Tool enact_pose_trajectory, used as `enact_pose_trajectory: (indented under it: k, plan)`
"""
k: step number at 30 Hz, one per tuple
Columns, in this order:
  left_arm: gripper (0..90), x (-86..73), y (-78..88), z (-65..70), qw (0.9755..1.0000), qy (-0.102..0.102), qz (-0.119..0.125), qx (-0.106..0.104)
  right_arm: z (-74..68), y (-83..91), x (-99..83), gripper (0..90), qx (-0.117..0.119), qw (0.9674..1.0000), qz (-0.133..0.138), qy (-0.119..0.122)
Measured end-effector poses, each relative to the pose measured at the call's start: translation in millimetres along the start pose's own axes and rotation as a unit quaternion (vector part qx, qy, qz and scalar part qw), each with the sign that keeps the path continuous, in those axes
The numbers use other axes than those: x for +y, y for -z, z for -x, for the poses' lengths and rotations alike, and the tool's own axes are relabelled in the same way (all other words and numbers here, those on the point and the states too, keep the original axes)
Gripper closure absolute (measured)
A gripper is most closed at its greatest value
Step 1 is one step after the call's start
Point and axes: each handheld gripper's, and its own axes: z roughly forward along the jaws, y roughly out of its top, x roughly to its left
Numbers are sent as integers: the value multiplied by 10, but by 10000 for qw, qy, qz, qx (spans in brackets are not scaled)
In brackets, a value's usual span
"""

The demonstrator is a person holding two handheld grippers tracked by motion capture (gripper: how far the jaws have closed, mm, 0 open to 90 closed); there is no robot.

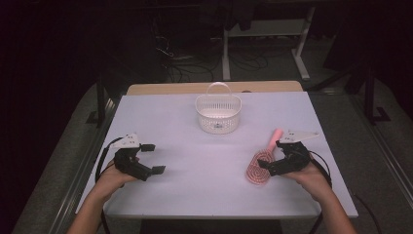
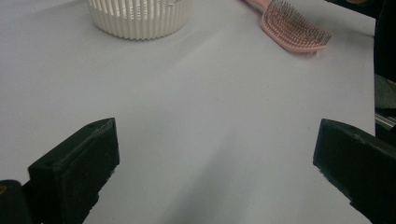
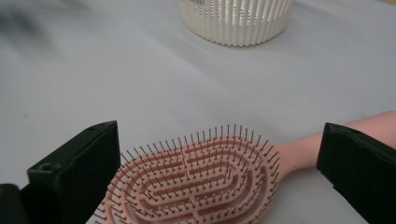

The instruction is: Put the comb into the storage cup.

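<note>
Now, line by line as I see it from my seat:

Table: my white table [image 1: 195, 165] runs out ahead of me, with my forearms coming in from the near edge.

Hairbrush: the pink hairbrush [image 1: 262, 163] lies bristles up on the right side of the table, its oval head toward me and its handle slanting away to the right.

Right gripper: my right gripper [image 1: 276, 157] sits low over the brush with its jaws spread wide. In the right gripper view the bristled head [image 3: 196, 179] lies between the two black jaws, with the handle running off toward the right-hand jaw. The pads do not press on it; whether a jaw tip brushes the handle I cannot quite tell from above.

Left gripper: my left gripper [image 1: 152, 158] rests on the left side of the table, well apart from the brush. Its jaws stand wide with bare table between them.

Basket: the white slotted basket [image 1: 218, 113] stands upright toward the far middle of the table, handle raised, apart from both grippers.

Left gripper view: the basket's ribbed wall [image 2: 140, 18] is at the top, and the brush [image 2: 294, 25] lies to the right of it.
</note>
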Motion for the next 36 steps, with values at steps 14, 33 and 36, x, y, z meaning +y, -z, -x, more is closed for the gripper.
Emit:
enact_pose_trajectory:
  k: [14, 33, 36]
  plan:
    - [5, 16, -29, -2, 10000, -22, -4, -43, 135, -19, 178, 0, -116, 9999, -106, -20]
    - [5, 27, -60, 18, 10000, -26, 21, -84, 301, -92, 338, 0, -165, 9996, -195, -117]
    - [5, 32, -78, 23, 9999, -46, 9, -108, 324, -118, 369, 0, -198, 9994, -265, -124]
